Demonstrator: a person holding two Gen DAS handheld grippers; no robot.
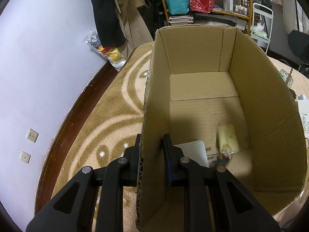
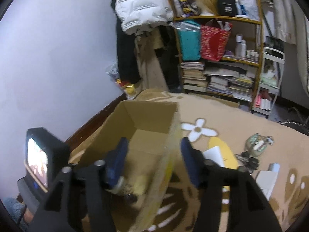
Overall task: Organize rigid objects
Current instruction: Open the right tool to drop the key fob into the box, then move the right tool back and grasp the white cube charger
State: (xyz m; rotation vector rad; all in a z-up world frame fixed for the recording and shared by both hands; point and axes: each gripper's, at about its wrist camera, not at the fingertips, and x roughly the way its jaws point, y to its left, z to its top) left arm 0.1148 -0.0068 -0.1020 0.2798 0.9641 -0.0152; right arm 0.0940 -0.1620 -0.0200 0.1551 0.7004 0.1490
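An open cardboard box (image 1: 200,44) stands on a patterned rug. On its floor lie a white flat item (image 1: 193,150), a gold-coloured packet (image 1: 227,139) and a small dark object (image 1: 222,160). My left gripper (image 1: 151,147) is open and straddles the box's left wall, one finger outside and one inside. My right gripper (image 2: 154,154) is open wide astride the right wall of the box (image 2: 146,114); this view is blurred. Beside the box on the rug lie a yellow oval item (image 2: 229,156), a bunch of keys (image 2: 249,160), a greenish pouch (image 2: 256,147) and a white device (image 2: 268,177).
A small lit screen (image 2: 38,160) stands left of the box by the wall. A shelf (image 2: 222,58) with books and bags, hanging coats (image 1: 108,15) and a white cart (image 2: 272,81) crowd the far side. The beige rug (image 1: 115,100) reaches a dark skirting board.
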